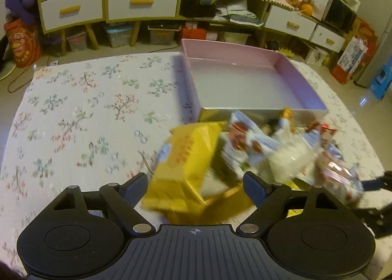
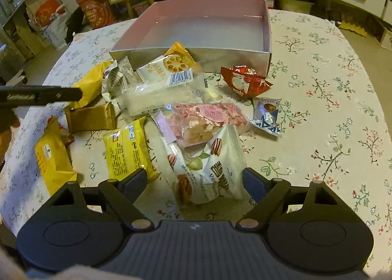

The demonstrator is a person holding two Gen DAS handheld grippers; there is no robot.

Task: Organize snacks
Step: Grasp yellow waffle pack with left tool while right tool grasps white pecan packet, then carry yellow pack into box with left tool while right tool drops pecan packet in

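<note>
A: Which step is this?

B: Picking, I'd judge. The pink box (image 2: 265, 35) is empty; the snacks (image 2: 171, 113) are heaped on the tabletop (image 2: 318, 108) against its near wall.

A: The tools?

B: Both released. The left tool (image 1: 196, 182) straddles a yellow packet (image 1: 181, 160); the right tool (image 2: 196, 177) straddles a white nut pouch (image 2: 208, 169). Next: clench, lift into the box.

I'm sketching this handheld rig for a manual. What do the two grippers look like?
Both look alike. The left gripper and right gripper each have a dark ribbed body with a small crosshair mark, two round black discs at the sides, black linkage arms with silver pins, and dark blue fingers. No cables or sleeves are visible.
</note>
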